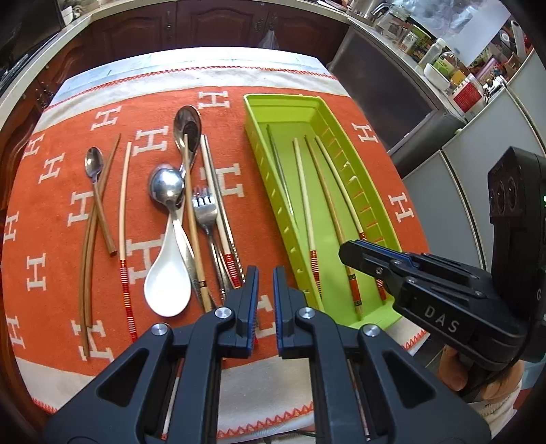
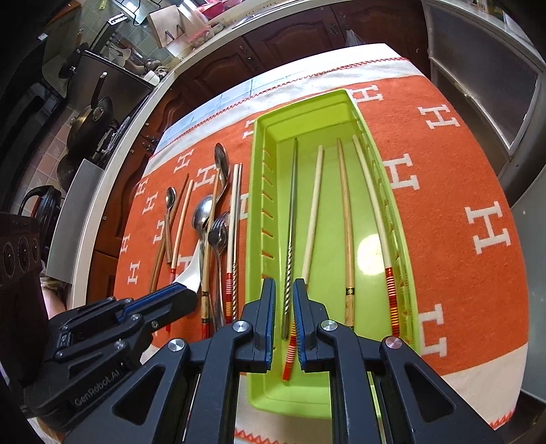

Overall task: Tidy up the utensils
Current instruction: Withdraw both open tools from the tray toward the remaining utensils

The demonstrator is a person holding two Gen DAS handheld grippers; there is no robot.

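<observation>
A lime-green tray (image 1: 279, 99) (image 2: 300, 106) lies on the orange cloth and holds several chopsticks: a metal one (image 2: 293, 191), a pale one (image 2: 314, 211), a brown wooden one (image 2: 345, 218) and a pale one with red bands (image 2: 373, 205). Left of the tray lie a white ceramic spoon (image 1: 167, 283), a fork (image 1: 204, 208), metal spoons (image 1: 187, 126) and more chopsticks (image 1: 123, 211). My left gripper (image 1: 265, 276) (image 2: 184, 293) hovers shut and empty over the cloth by the utensil handles. My right gripper (image 2: 284, 290) (image 1: 344, 252) hovers shut and empty above the tray's near end.
The orange cloth with white H letters (image 2: 443, 170) covers the table. Dark wooden cabinets (image 1: 211, 24) stand behind it, grey cabinet fronts (image 1: 477, 164) to the right, pans (image 2: 92, 123) on a counter to the left. A hand (image 1: 450, 369) holds the right gripper.
</observation>
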